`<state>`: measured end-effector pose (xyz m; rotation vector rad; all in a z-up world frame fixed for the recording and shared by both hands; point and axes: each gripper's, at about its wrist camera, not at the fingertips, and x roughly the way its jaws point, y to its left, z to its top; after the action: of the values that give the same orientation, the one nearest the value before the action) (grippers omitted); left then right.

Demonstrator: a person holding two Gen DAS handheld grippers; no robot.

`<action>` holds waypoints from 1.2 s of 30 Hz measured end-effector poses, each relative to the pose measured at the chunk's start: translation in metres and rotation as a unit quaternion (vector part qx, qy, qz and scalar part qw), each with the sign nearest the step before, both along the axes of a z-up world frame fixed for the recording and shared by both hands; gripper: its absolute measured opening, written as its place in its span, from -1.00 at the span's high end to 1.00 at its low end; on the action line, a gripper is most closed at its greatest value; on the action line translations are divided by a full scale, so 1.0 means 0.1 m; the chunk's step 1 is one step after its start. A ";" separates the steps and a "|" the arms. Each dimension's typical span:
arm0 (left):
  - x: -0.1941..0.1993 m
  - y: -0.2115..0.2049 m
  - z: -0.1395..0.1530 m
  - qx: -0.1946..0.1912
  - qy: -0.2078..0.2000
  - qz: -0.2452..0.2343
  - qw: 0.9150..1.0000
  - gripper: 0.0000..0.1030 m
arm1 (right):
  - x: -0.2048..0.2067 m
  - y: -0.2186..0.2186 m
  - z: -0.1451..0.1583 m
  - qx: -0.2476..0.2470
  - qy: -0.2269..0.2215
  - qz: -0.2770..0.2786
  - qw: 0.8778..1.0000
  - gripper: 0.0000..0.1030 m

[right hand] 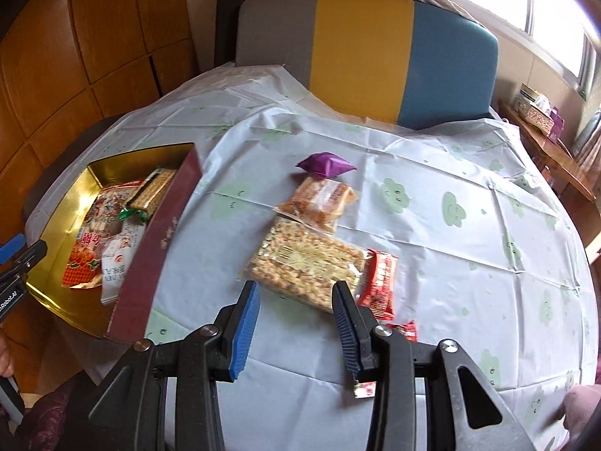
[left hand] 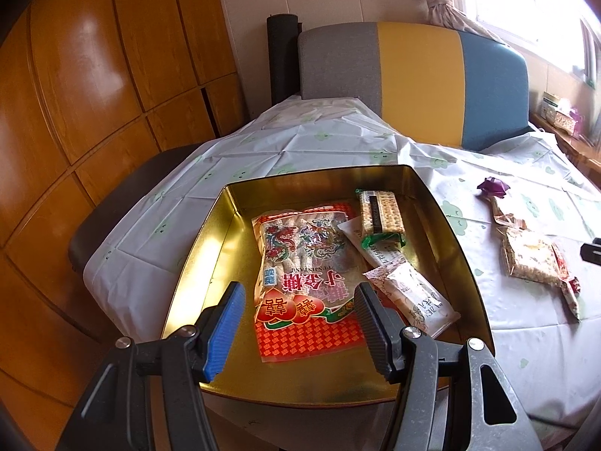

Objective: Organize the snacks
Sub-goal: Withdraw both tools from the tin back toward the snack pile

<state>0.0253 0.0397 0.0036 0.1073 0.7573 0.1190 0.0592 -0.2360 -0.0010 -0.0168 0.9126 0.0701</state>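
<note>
A gold-lined tin box (left hand: 210,248) sits on the table and also shows in the right wrist view (right hand: 157,240). It holds a red candy bag (left hand: 300,263), a cracker pack (left hand: 379,212) and a white snack packet (left hand: 417,300). My left gripper (left hand: 296,297) is open and empty above the box's near side. My right gripper (right hand: 296,298) is open and empty, just short of a clear peanut-brittle pack (right hand: 304,263). Behind that pack lie an orange snack bag (right hand: 319,199) and a purple packet (right hand: 325,165). A red wrapper (right hand: 379,278) lies at its right end.
The round table (right hand: 450,263) has a white cloth with green prints. A grey, yellow and blue chair back (right hand: 368,52) stands behind it. Wooden cabinets (left hand: 94,94) are on the left. A side shelf with boxes (right hand: 537,112) is on the right.
</note>
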 end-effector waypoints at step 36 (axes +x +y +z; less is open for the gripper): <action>0.51 -1.65 -0.09 -0.003 0.100 -0.214 0.972 -0.19 | -0.04 -1.58 -0.16 0.084 0.031 -0.217 0.972 0.21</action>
<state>0.0761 -0.1250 -0.0053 0.2774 0.9197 -0.3087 0.0557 -0.3945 -0.0169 0.3435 0.9538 -0.2604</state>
